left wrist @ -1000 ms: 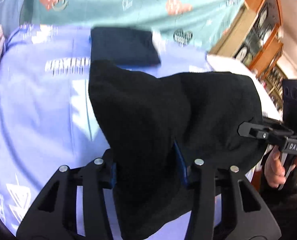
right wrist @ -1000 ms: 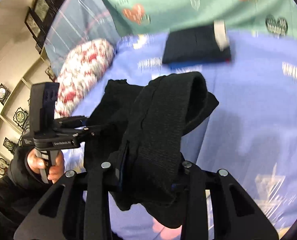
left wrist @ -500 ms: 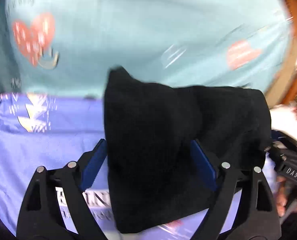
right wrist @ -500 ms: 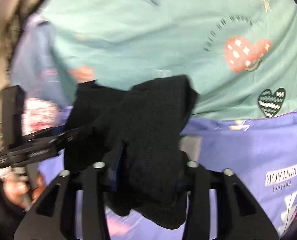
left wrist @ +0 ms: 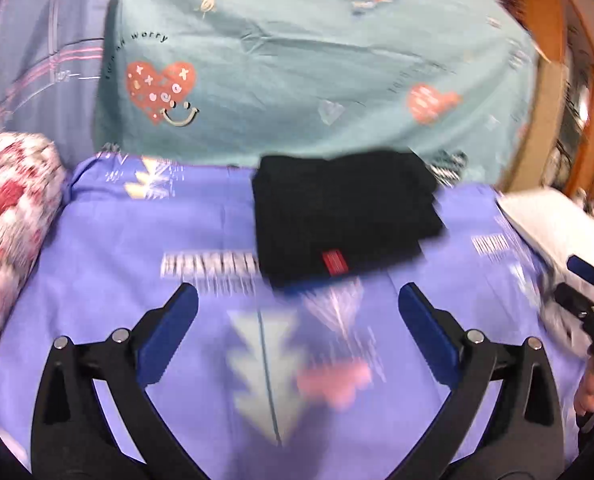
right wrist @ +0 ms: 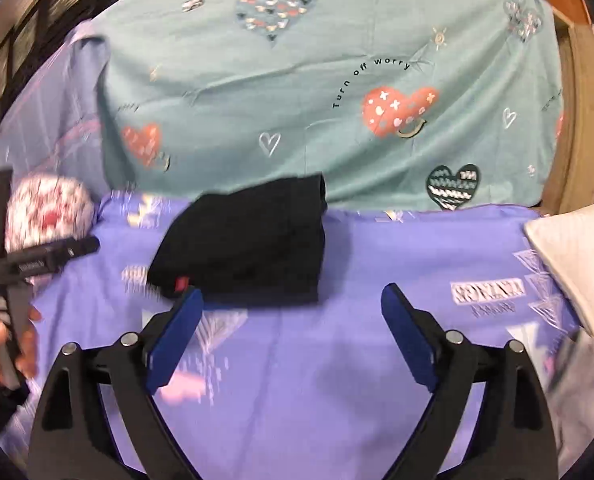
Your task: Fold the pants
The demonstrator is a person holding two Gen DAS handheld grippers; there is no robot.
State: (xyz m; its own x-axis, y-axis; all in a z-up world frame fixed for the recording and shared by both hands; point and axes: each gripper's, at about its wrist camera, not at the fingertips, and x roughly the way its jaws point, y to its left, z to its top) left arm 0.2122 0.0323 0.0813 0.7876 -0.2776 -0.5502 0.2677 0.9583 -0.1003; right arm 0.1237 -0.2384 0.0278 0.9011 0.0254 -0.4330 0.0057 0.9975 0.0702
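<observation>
Black pants (left wrist: 341, 216) lie folded square (red tag showing); both grippers' fingers (left wrist: 169, 332) gape wide, empty.

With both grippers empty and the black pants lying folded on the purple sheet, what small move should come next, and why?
Probably draw both grippers back and stop. The folded black pants lie compact on the purple printed sheet, red tag up. The left gripper and right gripper have just been opening, nothing lies between their jaws, and no loose leg shows.

Both wrist views, somewhat blurred, face the folded pants (left wrist: 343, 216) nearby.
</observation>
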